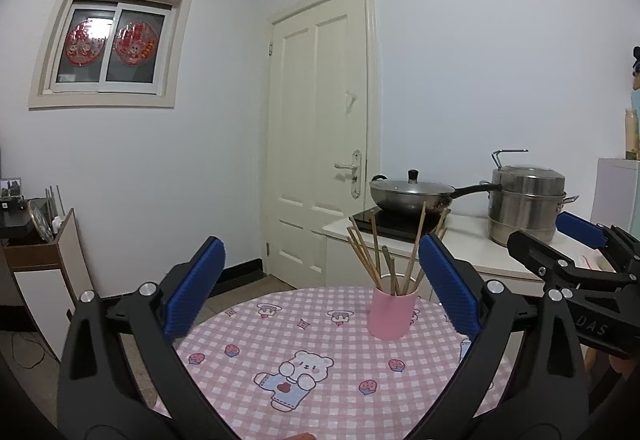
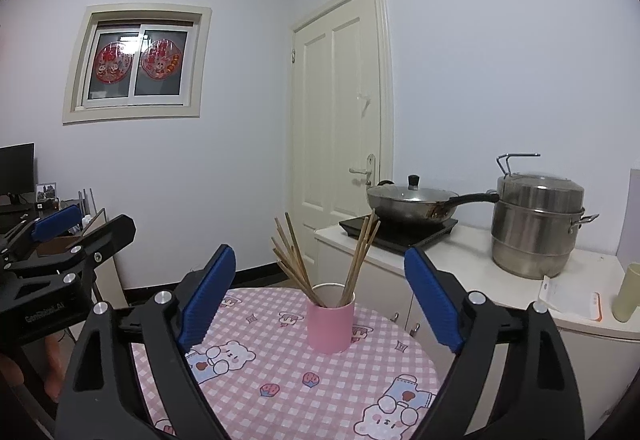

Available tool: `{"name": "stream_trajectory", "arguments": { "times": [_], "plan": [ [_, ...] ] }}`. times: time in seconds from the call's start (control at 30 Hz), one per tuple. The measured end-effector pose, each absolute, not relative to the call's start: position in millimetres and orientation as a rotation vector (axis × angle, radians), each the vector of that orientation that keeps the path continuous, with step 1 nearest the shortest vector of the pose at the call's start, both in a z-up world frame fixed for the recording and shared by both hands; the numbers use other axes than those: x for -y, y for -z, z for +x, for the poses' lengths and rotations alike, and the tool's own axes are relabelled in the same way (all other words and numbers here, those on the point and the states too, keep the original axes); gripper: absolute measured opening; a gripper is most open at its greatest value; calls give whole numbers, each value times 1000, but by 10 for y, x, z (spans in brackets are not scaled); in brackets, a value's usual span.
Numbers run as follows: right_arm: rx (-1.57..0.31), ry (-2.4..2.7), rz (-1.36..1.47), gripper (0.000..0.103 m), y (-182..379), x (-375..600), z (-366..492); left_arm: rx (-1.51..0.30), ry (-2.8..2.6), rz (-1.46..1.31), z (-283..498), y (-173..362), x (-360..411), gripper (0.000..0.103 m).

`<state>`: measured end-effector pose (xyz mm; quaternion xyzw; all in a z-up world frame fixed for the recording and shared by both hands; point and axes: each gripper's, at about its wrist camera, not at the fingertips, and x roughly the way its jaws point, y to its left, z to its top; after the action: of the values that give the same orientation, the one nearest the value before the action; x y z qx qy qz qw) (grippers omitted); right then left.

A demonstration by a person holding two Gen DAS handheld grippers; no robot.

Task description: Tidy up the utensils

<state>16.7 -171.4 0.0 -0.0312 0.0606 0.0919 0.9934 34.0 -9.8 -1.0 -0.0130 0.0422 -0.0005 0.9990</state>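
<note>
Left wrist view: round table (image 1: 248,324) under a pink checked cloth with bear prints; pink cup (image 1: 391,314) upright on its far right part, holding a fanned bundle of wooden chopsticks (image 1: 382,260); left gripper (image 1: 320,284) with blue pads wide apart and nothing between them; the cup appears just inside the right-hand pad, farther off than the pad tips and touching neither. This view alone shows the right gripper (image 1: 576,236) from the side at the right edge, and a wooden side cabinet (image 1: 40,256) at lower left.

Right wrist view: the same cup (image 2: 330,320) stands near the middle of the gap between the pads of the right gripper (image 2: 320,296); jaws apart and empty; the cup is beyond the pad tips and clear of both; chopsticks (image 2: 316,260) lean outward to either side of the rim. This view alone shows the left gripper (image 2: 60,224) at the left edge, a dark monitor (image 2: 16,168) behind it, and a pale green tumbler (image 2: 628,292) on the counter (image 2: 460,256) at far right.

Both views: lidded wok (image 1: 412,192) on a black hob; steel steamer pot (image 2: 536,228) beside it; cream door (image 2: 340,120); window (image 1: 108,44) with red paper cuttings.
</note>
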Motion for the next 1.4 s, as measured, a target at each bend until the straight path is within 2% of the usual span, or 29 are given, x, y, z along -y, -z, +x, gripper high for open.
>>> {"name": "stream_trajectory", "arguments": {
  "times": [0.33,0.43,1.4],
  "plan": [
    [-117,-191,-47,86,51,1680,173,-64,-19,-27,324,-14,88,97],
    [-111,-188,-43,91,41,1679,172,-64,-23,-24,323,-9,93,97],
    [-118,-190,-60,94,27,1622,138,-62,-45,1,321,-3,116,97]
  ]
}}
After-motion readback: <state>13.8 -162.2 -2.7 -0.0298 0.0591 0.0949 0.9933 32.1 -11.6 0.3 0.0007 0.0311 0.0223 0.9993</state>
